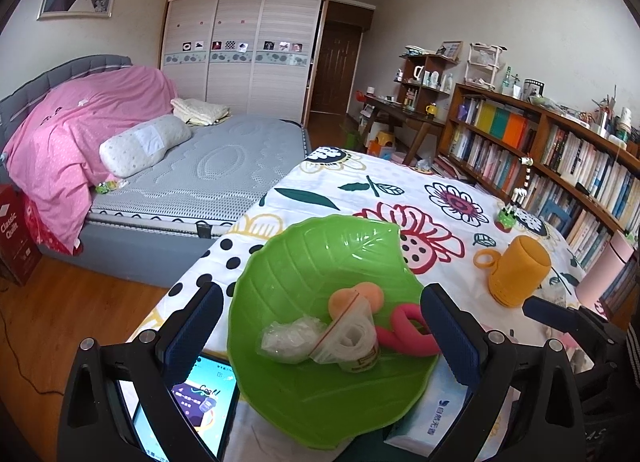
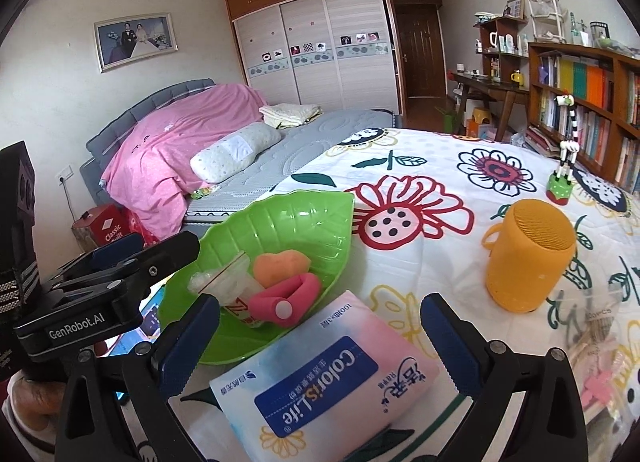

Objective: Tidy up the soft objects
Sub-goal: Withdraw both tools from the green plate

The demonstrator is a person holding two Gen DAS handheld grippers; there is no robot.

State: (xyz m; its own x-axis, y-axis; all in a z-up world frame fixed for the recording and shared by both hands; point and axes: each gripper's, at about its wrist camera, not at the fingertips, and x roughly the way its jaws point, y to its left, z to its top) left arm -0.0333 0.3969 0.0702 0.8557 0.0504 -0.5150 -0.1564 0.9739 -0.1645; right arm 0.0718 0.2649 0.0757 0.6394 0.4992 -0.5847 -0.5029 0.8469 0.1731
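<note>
glossy plastic bowl [image 1: 312,262], printed cloth tablecloth [image 1: 440,190]

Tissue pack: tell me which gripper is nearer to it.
Right. The right gripper hangs open directly over the tissue pack; the left gripper straddles the green leaf dish beside it.

Left wrist view: phone [image 1: 188,406] is partly covered by the left gripper's near finger and cut by the bottom edge; screen text too small to read. Tissue pack [image 1: 428,410] is mostly hidden under the green leaf dish [image 1: 320,262] rim and the right-hand finger. Small cup [image 1: 360,358] in the dish is veiled by a clear zip bag [image 1: 344,338]; its label is unreadable.

Right wrist view: clear packet [image 2: 596,326] at far right is blurred, contents indistinct. Book spines on the shelf [image 2: 580,102] are too small to read.
</note>
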